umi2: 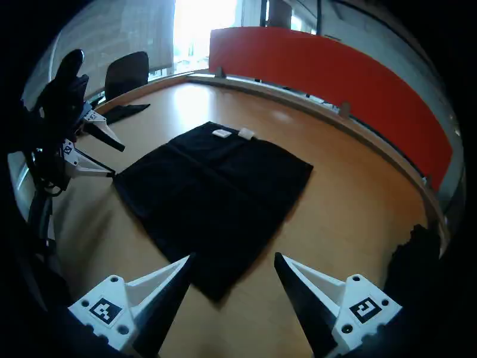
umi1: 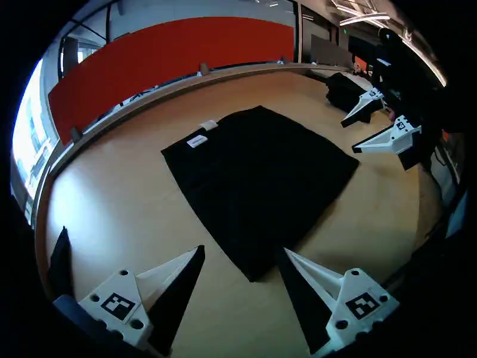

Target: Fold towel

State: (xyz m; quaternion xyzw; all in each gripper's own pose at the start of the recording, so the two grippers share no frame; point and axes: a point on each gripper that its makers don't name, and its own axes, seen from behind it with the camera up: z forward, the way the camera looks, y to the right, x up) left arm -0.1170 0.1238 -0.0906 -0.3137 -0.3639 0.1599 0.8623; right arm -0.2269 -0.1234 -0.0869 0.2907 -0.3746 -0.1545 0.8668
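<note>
towel (umi1: 262, 179), black, lies spread flat on the wooden table (umi1: 119, 197), one corner pointing toward the left gripper (umi1: 238, 253). left gripper: fingers spread wide, nothing between them, tips just above the near corner of the cloth, not touching it as far as can be told. right gripper (umi2: 234, 256): fingers likewise spread apart and empty, poised over the opposite near corner in the right gripper view. two small white tags (umi1: 197, 141) sit at the towel's far edge, side by side. red partition (umi1: 167, 53) runs along the table's far rim. another dark cloth (umi1: 343, 89) lies at the table end, well apart from the towel. an office chair (umi2: 126, 71) stands beyond the table.
</note>
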